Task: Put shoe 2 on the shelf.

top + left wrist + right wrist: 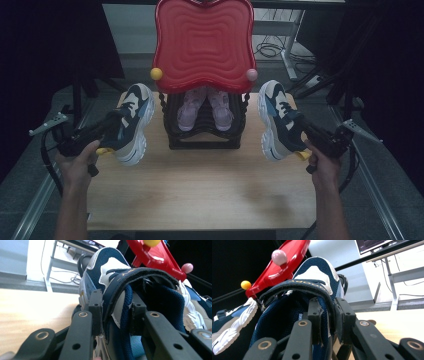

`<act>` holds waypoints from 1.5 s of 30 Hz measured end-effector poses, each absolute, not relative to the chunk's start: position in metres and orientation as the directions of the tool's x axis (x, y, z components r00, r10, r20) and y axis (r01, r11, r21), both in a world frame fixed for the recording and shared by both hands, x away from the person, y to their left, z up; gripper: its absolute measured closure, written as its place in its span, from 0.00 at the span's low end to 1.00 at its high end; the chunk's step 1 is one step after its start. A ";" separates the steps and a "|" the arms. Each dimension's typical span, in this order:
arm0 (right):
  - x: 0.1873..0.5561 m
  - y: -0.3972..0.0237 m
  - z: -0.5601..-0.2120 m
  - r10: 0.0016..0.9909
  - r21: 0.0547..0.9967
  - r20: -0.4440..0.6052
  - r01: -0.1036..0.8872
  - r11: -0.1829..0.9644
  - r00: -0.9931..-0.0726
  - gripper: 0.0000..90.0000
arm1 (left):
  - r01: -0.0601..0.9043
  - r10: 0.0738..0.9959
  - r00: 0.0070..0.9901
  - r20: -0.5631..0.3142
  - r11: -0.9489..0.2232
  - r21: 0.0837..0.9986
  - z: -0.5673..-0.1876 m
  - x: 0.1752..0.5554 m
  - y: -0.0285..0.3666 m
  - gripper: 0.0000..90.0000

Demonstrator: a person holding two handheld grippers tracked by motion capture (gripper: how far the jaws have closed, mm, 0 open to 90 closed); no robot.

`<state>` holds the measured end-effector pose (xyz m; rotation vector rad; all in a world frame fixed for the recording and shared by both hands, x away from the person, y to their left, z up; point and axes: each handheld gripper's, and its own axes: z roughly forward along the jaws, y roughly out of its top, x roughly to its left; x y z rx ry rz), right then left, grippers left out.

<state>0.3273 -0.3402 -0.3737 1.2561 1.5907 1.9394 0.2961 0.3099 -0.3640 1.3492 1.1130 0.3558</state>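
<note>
Two navy, white and beige sneakers hang in the air on either side of a black rack (172, 140). My left gripper (116, 129) is shut on the collar and strap of the left sneaker (134, 122); up close its pads (96, 312) pinch that sneaker's (110, 272) side wall. My right gripper (295, 131) is shut on the right sneaker (274, 120); one pad (315, 315) sits inside that sneaker's (317, 277) opening, the other outside. A pair of pink shoes (205, 107) sits in the rack under a red wavy tray (204, 42).
The wooden table (200, 190) lies below both sneakers. A yellow knob (156, 74) and a pink knob (251, 75) stick out at the tray's lower corners. Cables and a desk frame (287, 45) lie on the floor behind.
</note>
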 end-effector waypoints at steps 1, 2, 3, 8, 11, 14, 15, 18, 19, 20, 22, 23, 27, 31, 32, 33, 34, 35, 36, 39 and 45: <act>0.328 -0.340 -0.372 0.722 0.911 0.413 0.262 -0.319 -0.555 0.84 | 0.371 0.767 0.480 -0.425 0.262 0.891 -0.362 0.298 0.310 0.78; 0.329 -0.339 -0.370 0.723 0.912 0.411 0.258 -0.320 -0.555 0.84 | 0.368 0.768 0.479 -0.426 0.265 0.891 -0.361 0.300 0.310 0.78; 0.330 -0.339 -0.369 0.723 0.912 0.410 0.254 -0.322 -0.556 0.84 | 0.367 0.767 0.478 -0.429 0.270 0.890 -0.360 0.301 0.310 0.78; 0.335 -0.337 -0.359 0.722 0.917 0.397 0.226 -0.327 -0.566 0.84 | 0.357 0.772 0.471 -0.426 0.275 0.893 -0.353 0.308 0.310 0.78; 0.338 -0.337 -0.354 0.724 0.918 0.397 0.221 -0.330 -0.565 0.84 | 0.352 0.772 0.473 -0.424 0.276 0.894 -0.349 0.310 0.310 0.78; 0.341 -0.336 -0.349 0.727 0.920 0.391 0.215 -0.328 -0.565 0.84 | 0.338 0.788 0.470 -0.397 0.255 0.906 -0.343 0.313 0.311 0.78; 0.342 -0.336 -0.347 0.727 0.920 0.390 0.215 -0.327 -0.564 0.84 | 0.333 0.794 0.465 -0.392 0.254 0.908 -0.340 0.314 0.312 0.78; 0.343 -0.335 -0.345 0.728 0.922 0.386 0.213 -0.322 -0.567 0.84 | 0.334 0.788 0.465 -0.403 0.265 0.905 -0.338 0.317 0.314 0.78; 0.345 -0.335 -0.342 0.729 0.924 0.382 0.212 -0.320 -0.568 0.84 | 0.333 0.788 0.464 -0.404 0.268 0.904 -0.337 0.318 0.315 0.78; 0.346 -0.335 -0.341 0.730 0.924 0.382 0.211 -0.319 -0.566 0.84 | 0.334 0.789 0.463 -0.404 0.268 0.904 -0.336 0.318 0.315 0.78; 0.347 -0.335 -0.339 0.732 0.924 0.380 0.206 -0.321 -0.565 0.84 | 0.333 0.787 0.463 -0.407 0.272 0.903 -0.335 0.319 0.316 0.78; 0.348 -0.335 -0.338 0.733 0.925 0.378 0.204 -0.320 -0.566 0.84 | 0.332 0.784 0.464 -0.413 0.278 0.901 -0.334 0.320 0.316 0.78; 0.350 -0.335 -0.333 0.735 0.926 0.376 0.197 -0.323 -0.564 0.84 | 0.318 0.782 0.465 -0.414 0.289 0.903 -0.325 0.324 0.318 0.78; 0.351 -0.334 -0.323 0.738 0.928 0.369 0.182 -0.325 -0.565 0.84 | 0.292 0.784 0.474 -0.401 0.290 0.912 -0.314 0.326 0.317 0.78; 0.352 -0.334 -0.321 0.738 0.928 0.369 0.179 -0.326 -0.565 0.84 | 0.288 0.783 0.477 -0.398 0.289 0.913 -0.312 0.327 0.317 0.78; 0.352 -0.334 -0.318 0.739 0.928 0.367 0.176 -0.327 -0.564 0.84 | 0.287 0.782 0.480 -0.399 0.290 0.913 -0.310 0.328 0.317 0.78; 0.353 -0.334 -0.316 0.739 0.927 0.370 0.174 -0.331 -0.564 0.84 | 0.286 0.780 0.481 -0.400 0.291 0.913 -0.308 0.329 0.316 0.78; 0.354 -0.334 -0.314 0.739 0.927 0.370 0.171 -0.333 -0.563 0.84 | 0.284 0.779 0.481 -0.402 0.296 0.912 -0.306 0.330 0.316 0.78; 0.355 -0.334 -0.312 0.739 0.927 0.370 0.168 -0.336 -0.563 0.84 | 0.282 0.779 0.481 -0.403 0.298 0.912 -0.304 0.331 0.316 0.78; 0.356 -0.334 -0.306 0.737 0.922 0.381 0.166 -0.350 -0.559 0.84 | 0.275 0.778 0.483 -0.401 0.300 0.913 -0.298 0.334 0.316 0.78; 0.362 -0.334 -0.293 0.722 0.918 0.386 0.166 -0.359 -0.574 0.84 | 0.258 0.773 0.491 -0.401 0.311 0.915 -0.284 0.339 0.318 0.78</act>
